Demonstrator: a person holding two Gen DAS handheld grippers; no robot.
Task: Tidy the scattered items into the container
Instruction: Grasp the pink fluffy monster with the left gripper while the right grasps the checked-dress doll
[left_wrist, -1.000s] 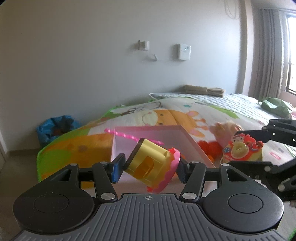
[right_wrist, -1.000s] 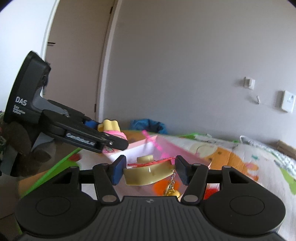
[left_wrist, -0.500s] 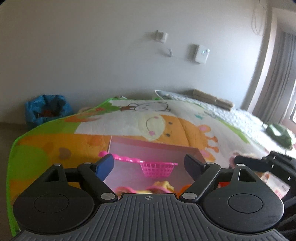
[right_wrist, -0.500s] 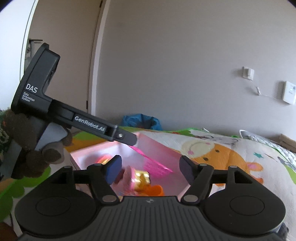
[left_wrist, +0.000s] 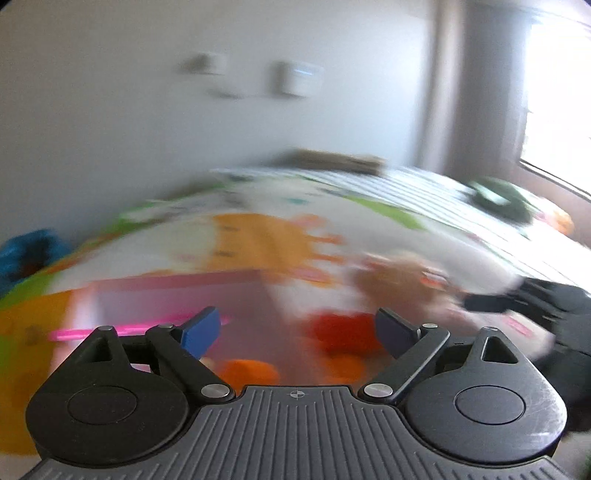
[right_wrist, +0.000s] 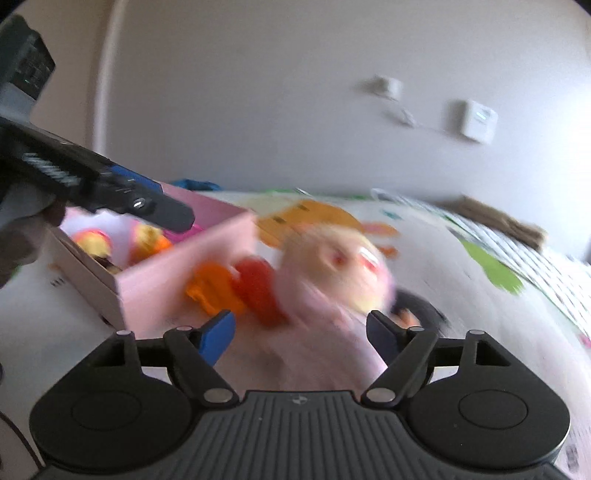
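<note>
The pink doll (right_wrist: 332, 273) lies straight ahead of the right gripper (right_wrist: 301, 332), whose empty jaws are opening. The left gripper (left_wrist: 299, 328), also opening and empty, faces the red toy (left_wrist: 343, 332) beside the pink box (right_wrist: 184, 273)

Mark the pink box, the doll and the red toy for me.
pink box (right_wrist: 184, 273), right wrist view, near side wall.
doll (right_wrist: 332, 266), right wrist view, blurred face.
red toy (right_wrist: 258, 291), right wrist view, its middle.

Matt pink box (right_wrist: 184, 280), plush doll (right_wrist: 332, 273)
</note>
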